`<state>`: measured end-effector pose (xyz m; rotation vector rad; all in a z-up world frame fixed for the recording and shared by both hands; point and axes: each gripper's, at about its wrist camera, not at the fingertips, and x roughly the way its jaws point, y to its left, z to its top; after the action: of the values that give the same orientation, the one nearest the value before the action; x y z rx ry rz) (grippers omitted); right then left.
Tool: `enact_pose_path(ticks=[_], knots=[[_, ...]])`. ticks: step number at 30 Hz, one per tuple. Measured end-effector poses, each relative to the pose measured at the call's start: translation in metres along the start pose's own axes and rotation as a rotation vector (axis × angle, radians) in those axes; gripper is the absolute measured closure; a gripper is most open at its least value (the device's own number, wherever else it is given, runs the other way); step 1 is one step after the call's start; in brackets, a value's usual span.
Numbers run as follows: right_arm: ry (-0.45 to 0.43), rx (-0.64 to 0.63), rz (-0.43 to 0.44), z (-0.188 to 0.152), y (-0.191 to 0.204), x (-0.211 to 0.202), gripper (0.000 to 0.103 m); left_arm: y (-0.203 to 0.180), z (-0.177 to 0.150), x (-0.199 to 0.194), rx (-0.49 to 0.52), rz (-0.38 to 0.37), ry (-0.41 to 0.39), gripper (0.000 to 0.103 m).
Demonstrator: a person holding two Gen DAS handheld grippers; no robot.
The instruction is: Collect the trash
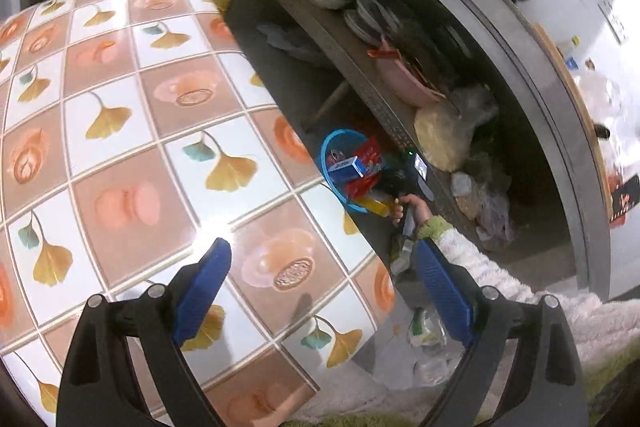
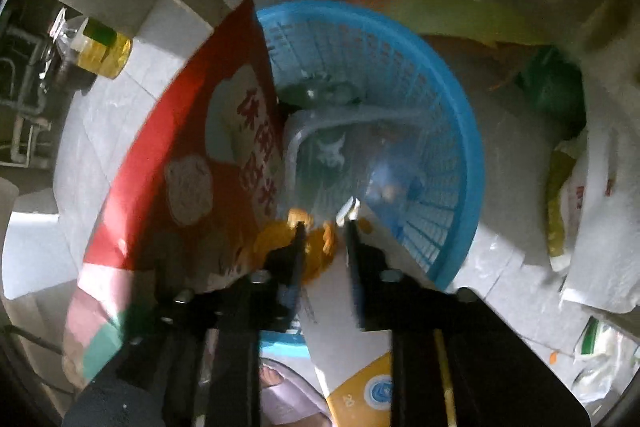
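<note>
We count one blue basket point(image 2: 448, 131), holding one red packet point(image 2: 192, 163), one clear tray point(image 2: 340, 147) and one white carton point(image 2: 344, 327); beside it stands one oil bottle point(image 2: 100, 51).

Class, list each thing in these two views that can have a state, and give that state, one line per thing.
Left tool: open, empty, above the tiled table.
Right tool: jaws partly apart over the white and orange carton; grip unclear.
Blue plastic basket: holding trash.
Red printed paper bag: leaning in the basket.
Clear plastic tray: tilted inside the basket.
</note>
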<state>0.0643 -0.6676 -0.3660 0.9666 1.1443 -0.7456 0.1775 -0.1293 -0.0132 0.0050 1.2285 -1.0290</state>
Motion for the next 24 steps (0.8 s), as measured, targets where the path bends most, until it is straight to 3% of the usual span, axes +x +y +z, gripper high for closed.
enact_pose_path(ticks=[2, 8, 14, 18, 24], knots=[[-0.023, -0.017, -0.013, 0.000, 0.001, -0.010, 0.068, 0.005, 0.000, -0.002, -0.008, -0.007, -0.006, 0.012], [-0.086, -0.043, -0.004, -0.009, 0.001, -0.039, 0.066, 0.012, -0.001, -0.002, -0.010, -0.018, -0.009, 0.012], [-0.167, -0.094, 0.027, -0.040, -0.001, -0.088, 0.065, 0.012, -0.003, -0.009, 0.011, 0.005, -0.051, 0.012], [-0.245, -0.113, 0.088, -0.083, -0.005, -0.138, 0.061, 0.009, -0.009, -0.014, 0.026, 0.048, -0.094, 0.012], [-0.381, -0.234, 0.124, -0.164, 0.007, -0.217, 0.044, 0.007, -0.028, -0.023, 0.043, 0.096, -0.156, 0.011]])
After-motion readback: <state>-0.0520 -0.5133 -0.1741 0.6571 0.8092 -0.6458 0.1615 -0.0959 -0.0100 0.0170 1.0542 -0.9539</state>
